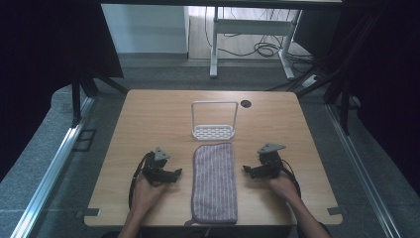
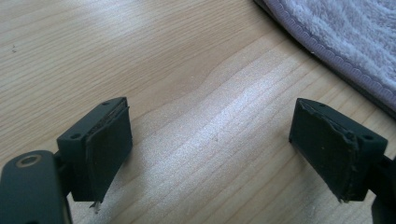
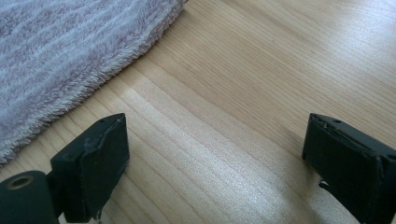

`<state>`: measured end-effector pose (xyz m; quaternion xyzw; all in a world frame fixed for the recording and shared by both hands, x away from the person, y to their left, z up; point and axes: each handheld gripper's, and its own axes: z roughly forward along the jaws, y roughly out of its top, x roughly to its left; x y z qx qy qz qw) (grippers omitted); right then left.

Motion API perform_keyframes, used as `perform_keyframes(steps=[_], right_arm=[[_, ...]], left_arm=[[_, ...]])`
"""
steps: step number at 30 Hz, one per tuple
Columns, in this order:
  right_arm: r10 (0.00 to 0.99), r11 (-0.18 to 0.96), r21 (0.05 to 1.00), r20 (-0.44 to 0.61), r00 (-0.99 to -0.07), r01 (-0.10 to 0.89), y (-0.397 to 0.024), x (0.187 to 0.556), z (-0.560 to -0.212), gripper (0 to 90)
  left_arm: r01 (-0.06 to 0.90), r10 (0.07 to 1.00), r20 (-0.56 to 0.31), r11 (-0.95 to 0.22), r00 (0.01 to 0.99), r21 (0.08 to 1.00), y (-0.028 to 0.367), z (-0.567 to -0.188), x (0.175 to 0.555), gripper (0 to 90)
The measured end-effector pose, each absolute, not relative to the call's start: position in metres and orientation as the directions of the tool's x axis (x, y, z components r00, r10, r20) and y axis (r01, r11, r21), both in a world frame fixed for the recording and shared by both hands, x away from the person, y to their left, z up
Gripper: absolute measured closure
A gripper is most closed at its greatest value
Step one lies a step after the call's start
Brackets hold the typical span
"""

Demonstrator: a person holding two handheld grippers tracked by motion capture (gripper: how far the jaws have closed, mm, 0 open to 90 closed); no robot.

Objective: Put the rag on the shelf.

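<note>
A folded, pale purple striped towel [image 1: 214, 181] lies lengthwise on the wooden table [image 1: 148, 119], near its front edge. My left gripper [image 1: 176, 172] rests low on the table just left of the towel, pointing at it, jaws wide apart with only bare wood between them [image 2: 210, 149]. The towel's hemmed edge [image 2: 336, 42] shows at the upper right of the left gripper view. My right gripper [image 1: 246, 170] sits just right of the towel, also open over bare wood [image 3: 215, 158]. Fluffy towel pile [image 3: 60, 51] shows at the upper left of the right gripper view.
A small white rack [image 1: 214, 121] with a tall wire handle and a perforated base stands upright just beyond the towel's far end. A dark cable hole [image 1: 245, 103] sits near the table's far edge. Desk legs and cables [image 1: 257, 47] stand on the floor behind.
</note>
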<state>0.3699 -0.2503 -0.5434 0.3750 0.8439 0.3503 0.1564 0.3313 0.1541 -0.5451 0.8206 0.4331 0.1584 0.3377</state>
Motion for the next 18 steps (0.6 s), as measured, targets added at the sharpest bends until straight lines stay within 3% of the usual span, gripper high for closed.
perform_keyframes(steps=[18], right_arm=[[0.749,0.478,0.690,0.003,-0.663,0.543,-0.2487,0.3703,-0.5406,8.3]], left_arm=[[0.604,0.818,-0.032,-0.397,0.574,0.691,0.1538,-0.5448,0.3310,13.3]])
